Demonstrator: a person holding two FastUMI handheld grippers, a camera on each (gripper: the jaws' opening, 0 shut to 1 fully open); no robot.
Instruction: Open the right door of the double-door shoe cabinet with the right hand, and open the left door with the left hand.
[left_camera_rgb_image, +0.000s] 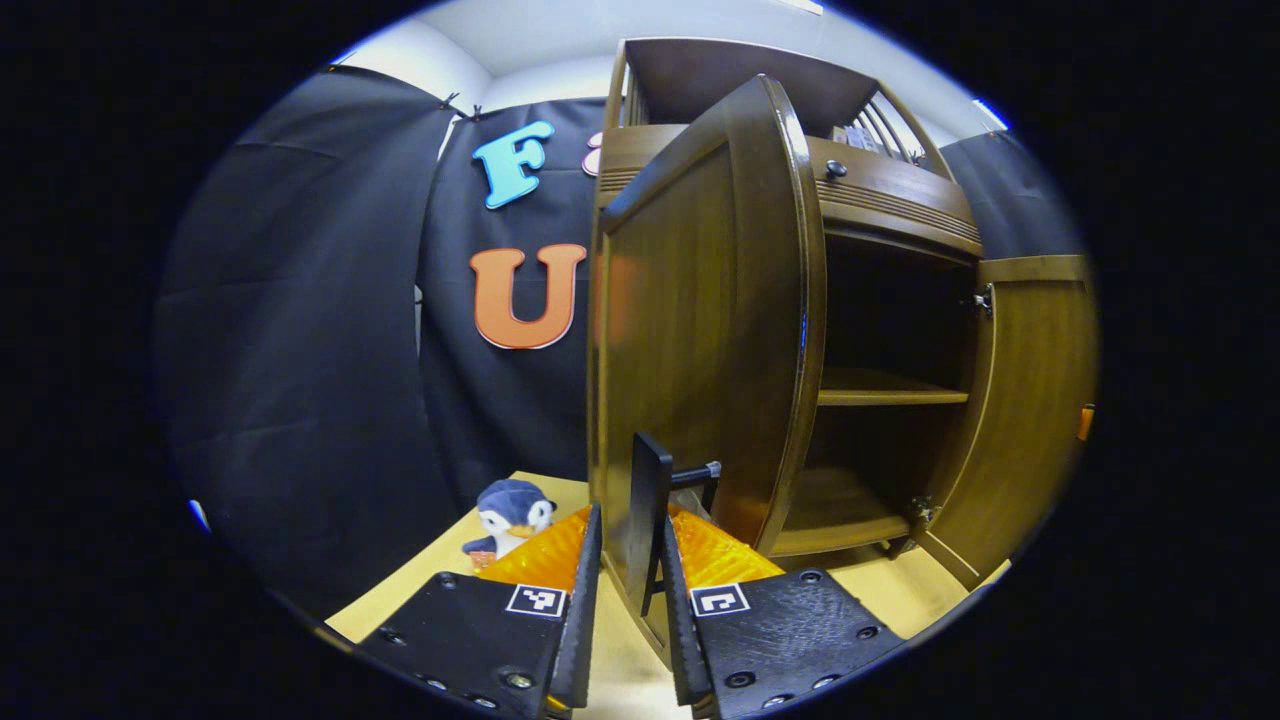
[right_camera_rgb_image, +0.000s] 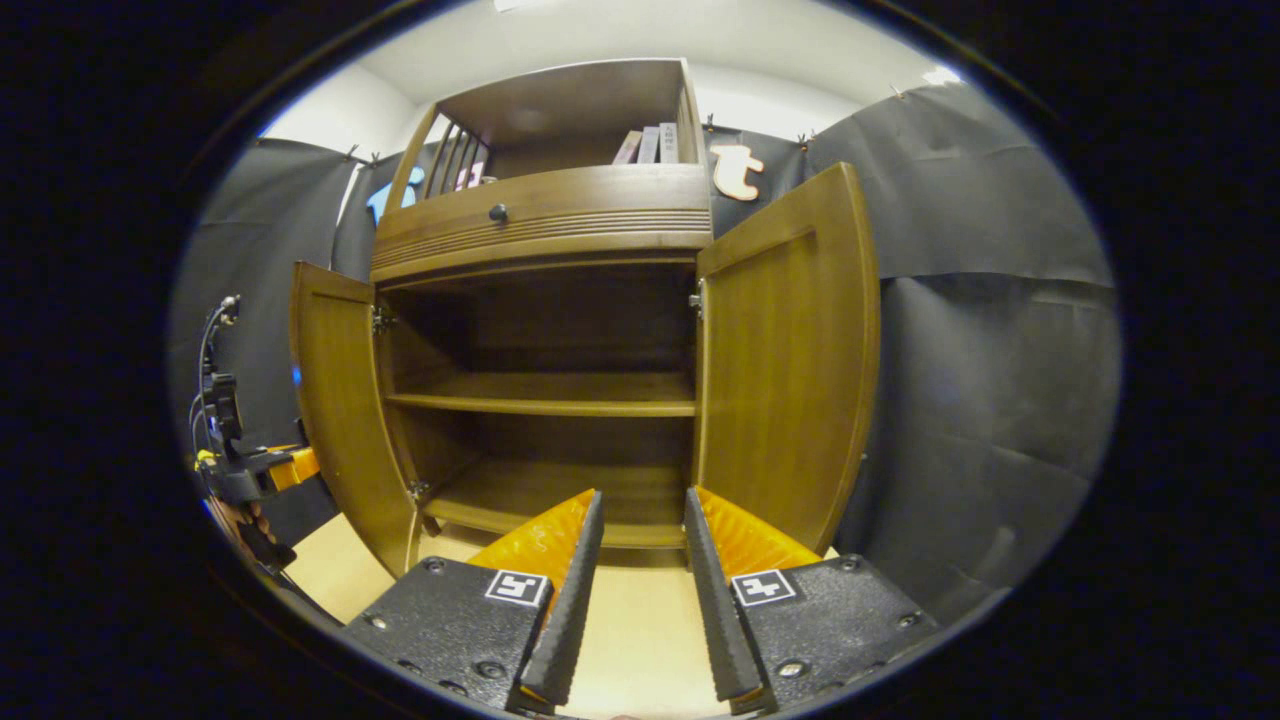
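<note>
The shoe cabinet (right_camera_rgb_image: 545, 215) is seen standing on a pale tabletop (right_camera_rgb_image: 640, 625) with both doors swung wide. In the right gripper view, the right door (right_camera_rgb_image: 790, 350) stands open to one side and the left door (right_camera_rgb_image: 345, 400) to the other, and two bare shelves are exposed between them. The right tool (right_camera_rgb_image: 640, 600) is held spread, apart from the cabinet, with nothing between its fingers. In the left gripper view, the left tool (left_camera_rgb_image: 628, 610) is set around the dark handle (left_camera_rgb_image: 650, 510) of the left door (left_camera_rgb_image: 700, 330); whether both fingers press on it cannot be told. A penguin toy (left_camera_rgb_image: 510, 515) is seen on the tabletop beside the black cloth wall. Books (right_camera_rgb_image: 650, 145) are stood on the cabinet's top shelf.
</note>
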